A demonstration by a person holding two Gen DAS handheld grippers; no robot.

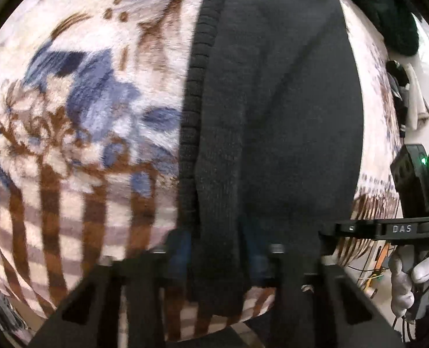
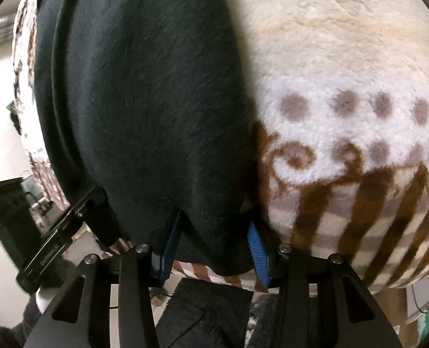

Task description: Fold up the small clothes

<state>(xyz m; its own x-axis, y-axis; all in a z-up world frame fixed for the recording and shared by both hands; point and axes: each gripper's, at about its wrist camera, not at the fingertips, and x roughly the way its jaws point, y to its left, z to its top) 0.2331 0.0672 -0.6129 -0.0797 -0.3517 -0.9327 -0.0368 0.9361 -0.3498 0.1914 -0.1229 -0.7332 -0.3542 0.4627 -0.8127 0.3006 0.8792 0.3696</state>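
Note:
A black knit garment with a ribbed edge lies on a patterned fleece blanket. My left gripper has the garment's near edge between its fingers; the cloth hides the fingertips. In the right wrist view the same black garment lies across the blanket, and my right gripper holds its near edge between its blue pads, jaws fairly wide around the bunched cloth. The right gripper also shows at the right edge of the left wrist view, held by a white-gloved hand.
A dark green garment and a pile of black and white small clothes lie at the blanket's far right. A dark mat lies on the floor below the blanket's edge. A black box stands at left.

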